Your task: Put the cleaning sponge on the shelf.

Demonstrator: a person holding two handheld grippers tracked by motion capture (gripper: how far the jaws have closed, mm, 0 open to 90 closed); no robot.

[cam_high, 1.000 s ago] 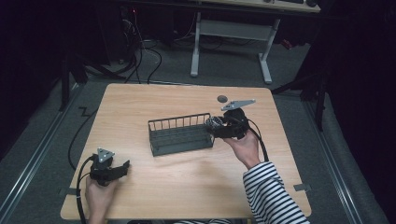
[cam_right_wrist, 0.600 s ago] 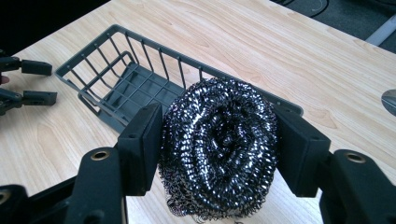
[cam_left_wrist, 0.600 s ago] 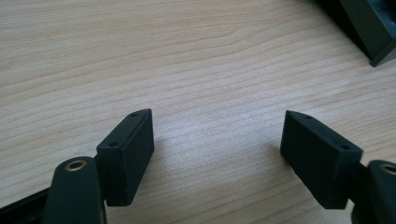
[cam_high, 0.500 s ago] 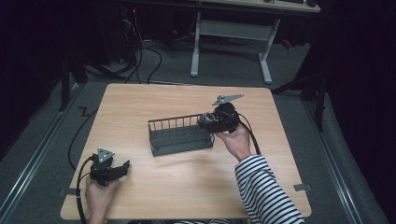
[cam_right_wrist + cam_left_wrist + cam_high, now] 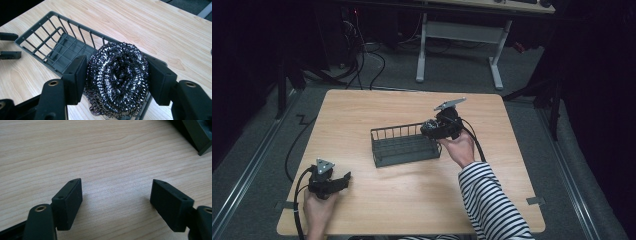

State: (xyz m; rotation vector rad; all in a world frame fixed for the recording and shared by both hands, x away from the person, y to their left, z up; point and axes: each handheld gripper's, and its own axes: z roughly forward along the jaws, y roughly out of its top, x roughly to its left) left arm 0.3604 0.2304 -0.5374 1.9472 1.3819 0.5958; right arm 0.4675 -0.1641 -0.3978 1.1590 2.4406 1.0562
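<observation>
A dark metal scourer (image 5: 117, 77), a round coil of steel wool, sits squeezed between the pads of my right gripper (image 5: 116, 75), which is shut on it. In the high view my right gripper (image 5: 429, 129) hangs over the right end of the grey wire basket (image 5: 402, 131). The right gripper view has the scourer just above the basket's (image 5: 65, 55) near end wall. My left gripper (image 5: 343, 180) rests low on the table at the front left, apart from the basket. Its jaws (image 5: 116, 192) stand open with only bare wood between them.
The basket stands in the middle of a light wooden table (image 5: 412, 200). My left gripper's jaws (image 5: 10, 45) appear beyond the basket's far end in the right gripper view. A striped sleeve (image 5: 489, 200) comes in from the front right. Cables and a desk frame lie on the floor behind.
My right gripper has carried the scourer leftward and a little lower, from beside the basket's right end to over it. The left gripper has stayed in place.
</observation>
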